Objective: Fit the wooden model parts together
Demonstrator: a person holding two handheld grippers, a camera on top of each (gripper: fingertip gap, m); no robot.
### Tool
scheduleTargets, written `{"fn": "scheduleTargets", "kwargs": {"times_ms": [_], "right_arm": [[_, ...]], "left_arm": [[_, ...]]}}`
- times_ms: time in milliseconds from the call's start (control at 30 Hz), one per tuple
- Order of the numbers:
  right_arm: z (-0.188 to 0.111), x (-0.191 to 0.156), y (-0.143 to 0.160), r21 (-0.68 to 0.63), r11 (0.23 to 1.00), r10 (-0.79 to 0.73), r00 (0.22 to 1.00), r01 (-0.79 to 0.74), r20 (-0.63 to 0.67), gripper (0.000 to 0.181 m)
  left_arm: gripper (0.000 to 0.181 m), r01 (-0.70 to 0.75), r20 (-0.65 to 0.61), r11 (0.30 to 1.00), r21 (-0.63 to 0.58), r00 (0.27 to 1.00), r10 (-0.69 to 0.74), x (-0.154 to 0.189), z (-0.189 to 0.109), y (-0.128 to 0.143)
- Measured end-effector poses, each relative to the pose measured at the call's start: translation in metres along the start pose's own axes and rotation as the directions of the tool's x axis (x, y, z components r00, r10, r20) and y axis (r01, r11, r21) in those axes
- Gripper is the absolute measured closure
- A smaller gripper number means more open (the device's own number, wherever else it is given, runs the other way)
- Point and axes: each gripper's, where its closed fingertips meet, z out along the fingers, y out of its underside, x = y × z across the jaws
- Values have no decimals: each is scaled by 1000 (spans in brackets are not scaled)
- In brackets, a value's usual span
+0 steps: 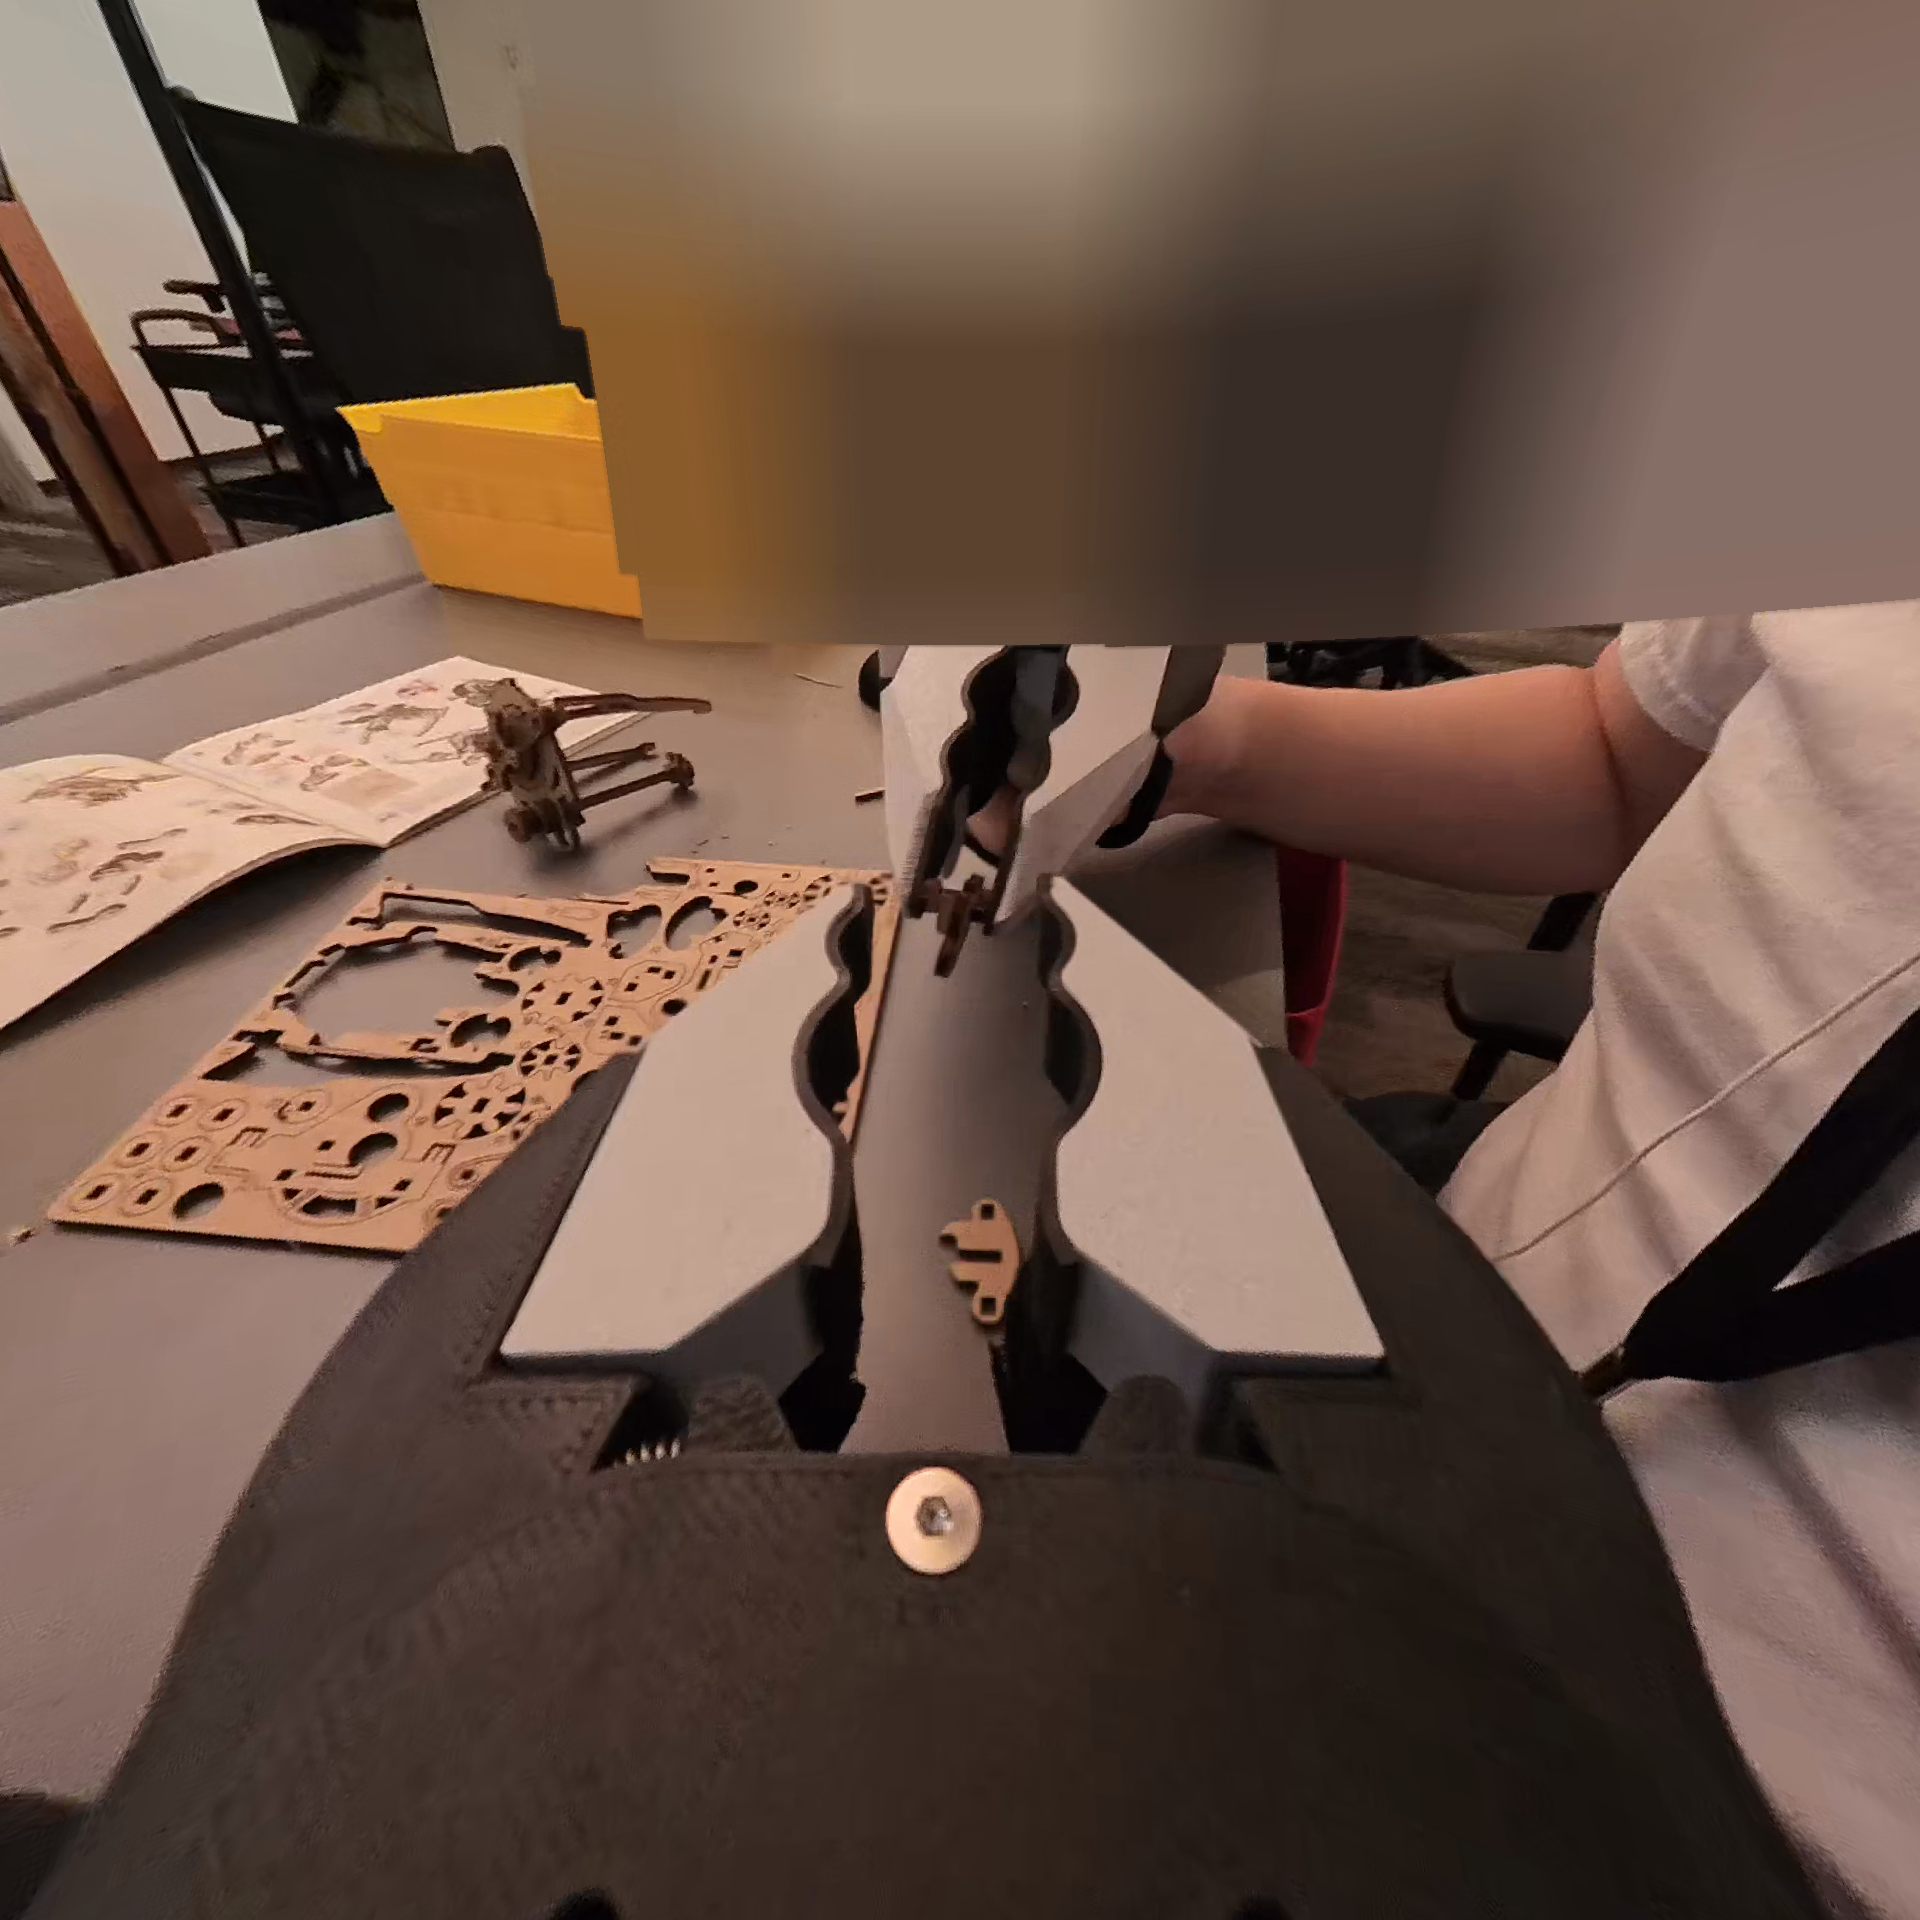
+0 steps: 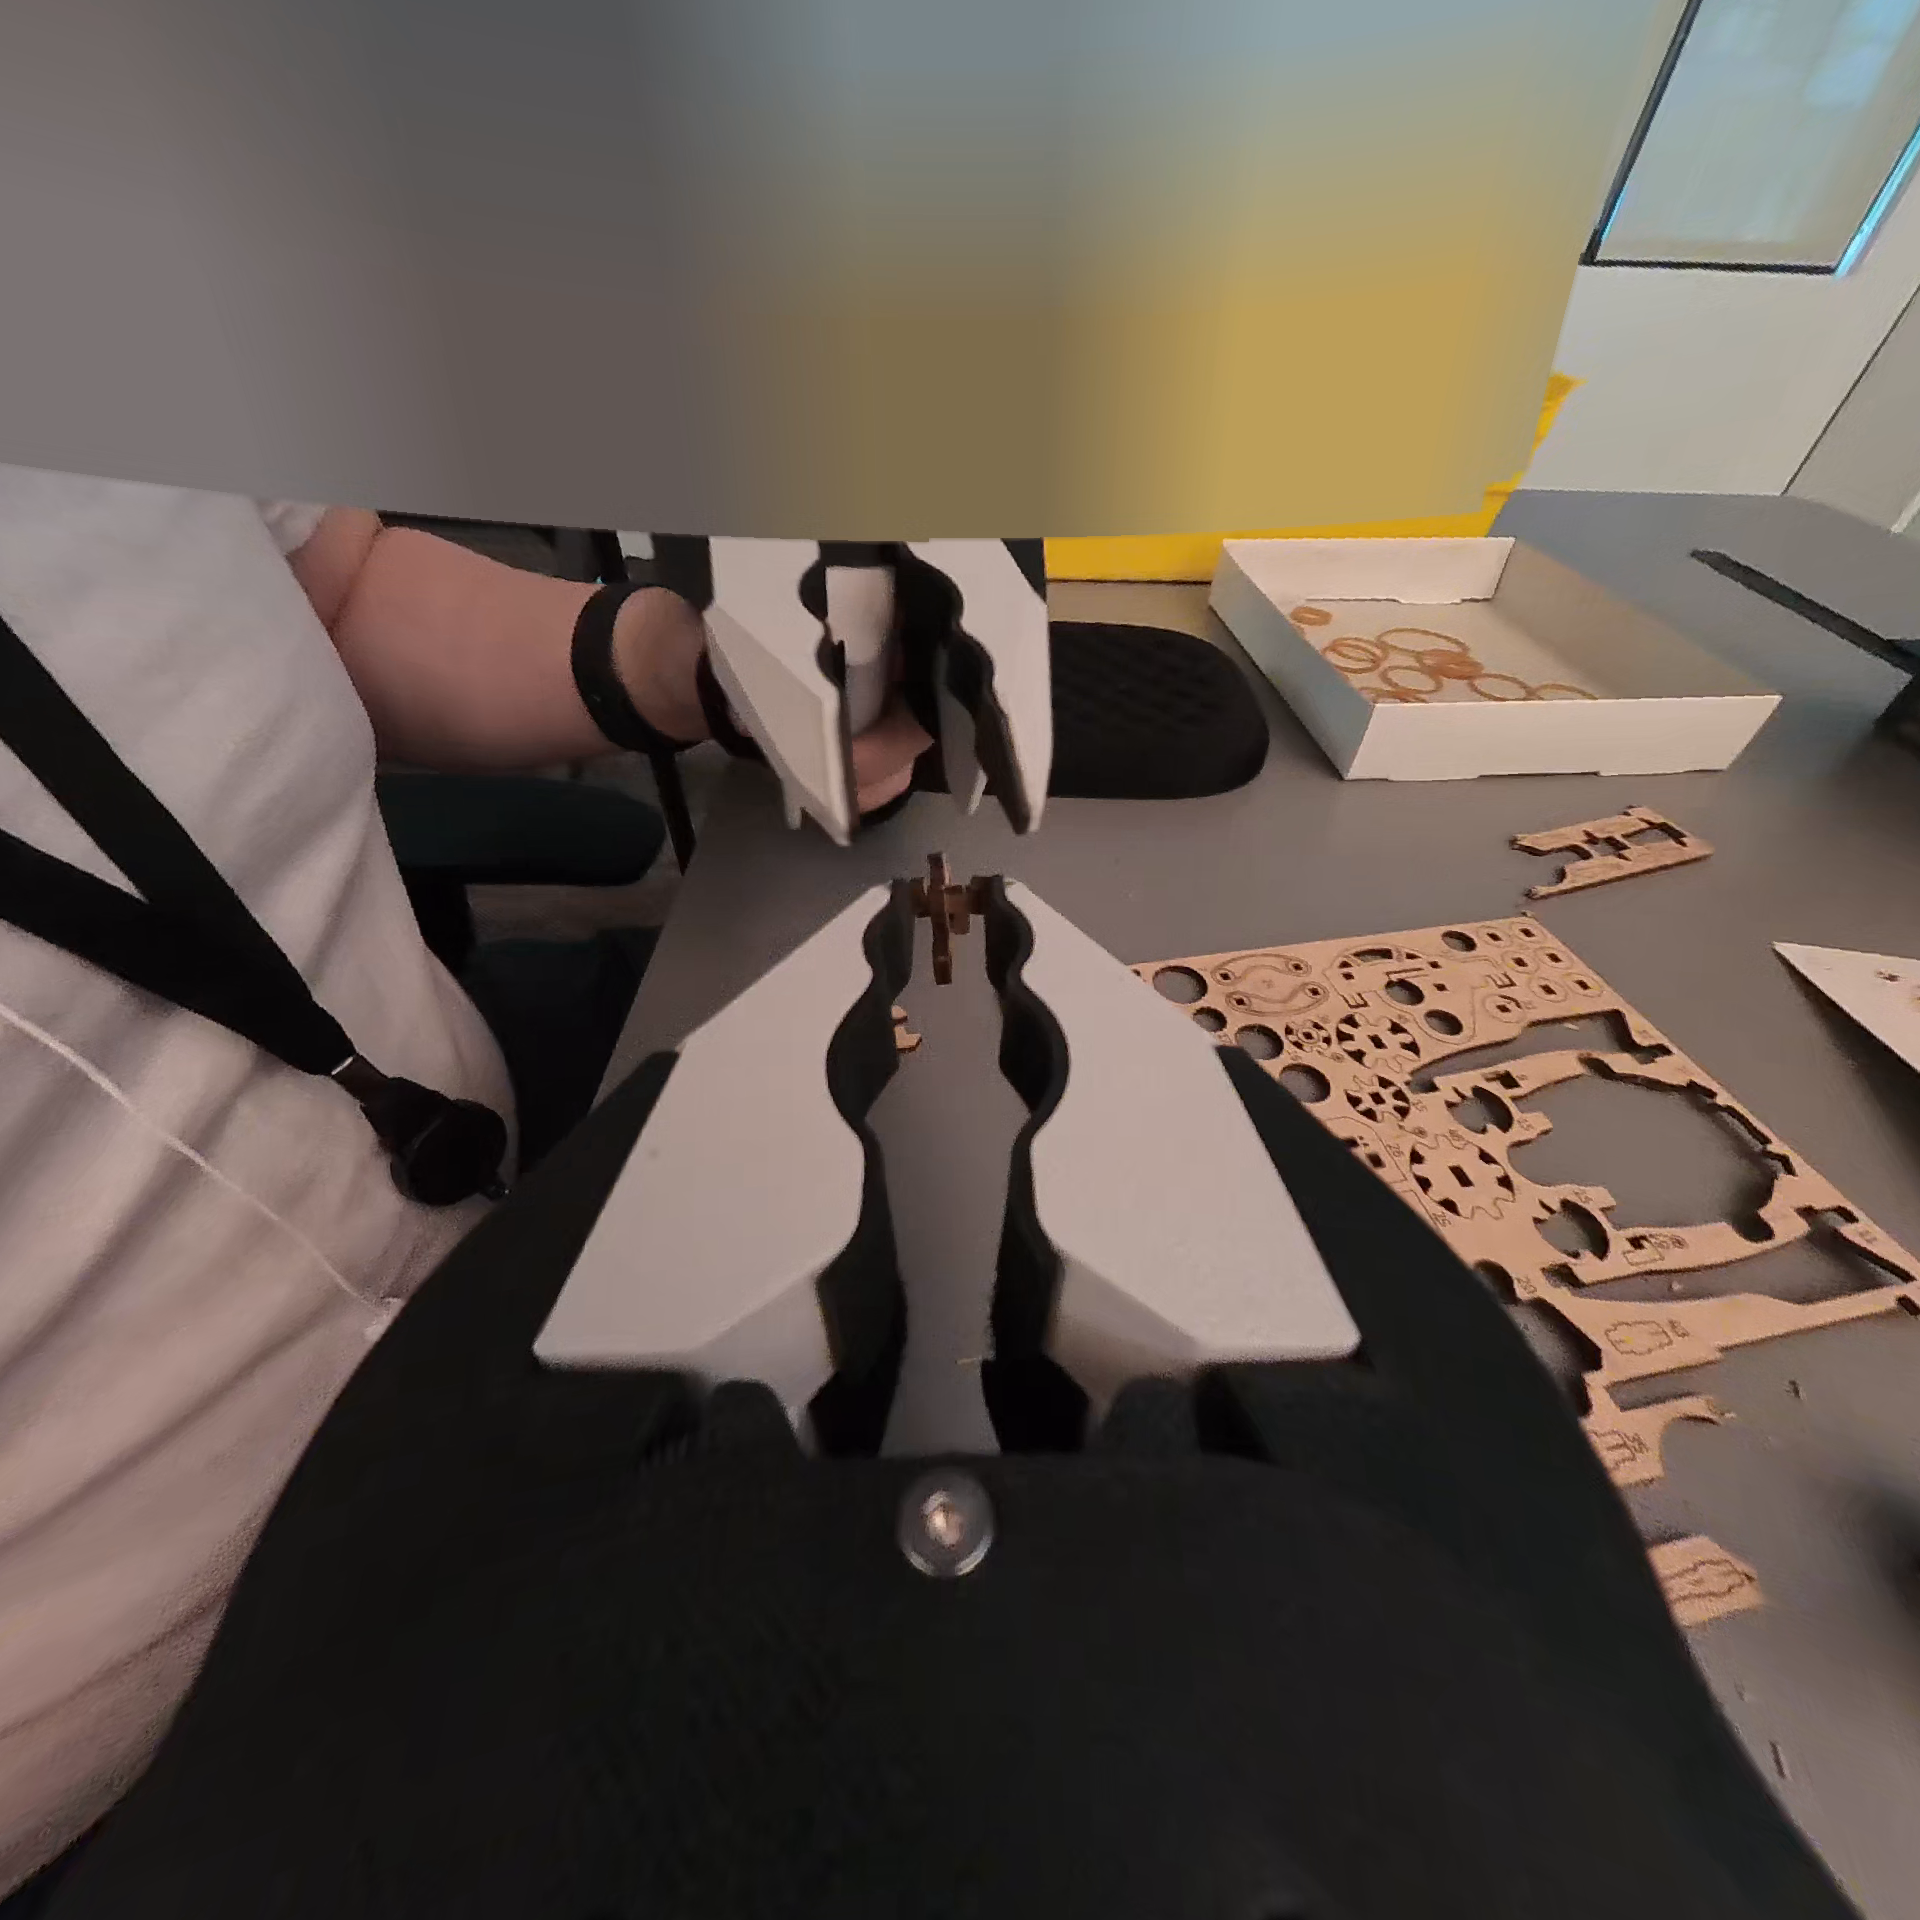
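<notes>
1. Right now we see a small dark wooden sub-assembly (image 2: 943,920), a cross of flat laser-cut pieces, pinched between the tips of our right gripper (image 2: 943,896), whose fingers have narrowed onto it.
2. Directly ahead of those tips, our left gripper (image 2: 920,826) faces the sub-assembly with its fingers parted and nothing between them; its tips sit just beyond the part, not touching it.
3. From the left wrist view, the same sub-assembly (image 1: 954,914) hangs at the far end of the gap between our left gripper (image 1: 961,896) fingers, held by the right gripper (image 1: 951,883) coming down from the opposite side.
4. Below that gap, near the left gripper's base, a loose tan cut-out piece (image 1: 982,1252) lies flat on the grey table (image 1: 156,1403).
5. To the left of our left gripper lies the punched plywood sheet (image 1: 436,1049), with many gears and shapes already removed.
6. Farther out on that side stands a partly built wooden model (image 1: 551,769), resting against the edge of an open instruction booklet (image 1: 208,800).
7. Beyond those sits a yellow bin (image 1: 499,488).
8. To the right of our right gripper, past the plywood sheet (image 2: 1538,1132), a shallow white box (image 2: 1475,675) holds tan rubber bands (image 2: 1434,665), and a broken-off sheet fragment (image 2: 1610,847) lies nearer.
</notes>
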Motion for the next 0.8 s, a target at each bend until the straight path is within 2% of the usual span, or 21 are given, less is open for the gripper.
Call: {"fn": "scheduleTargets", "kwargs": {"times_ms": [133,300,433,800], "right_arm": [[-1,-3,-7,44,999,-31,999,30,19,169],[0,-10,-7,50,997,-55,998,53,38,169],[1,-13,-6,42,998,-41,998,39,54,169],[4,-23,0,-14,999,-49,992,51,118,168]], "left_arm": [[165,-11,-52,998,-69,999,8,4,0,9],[178,-76,-93,995,-68,993,70,10,1,10],[180,-168,-92,983,-80,983,160,13,1,12],[180,-264,-120,957,-120,961,250,22,1,17]]}}
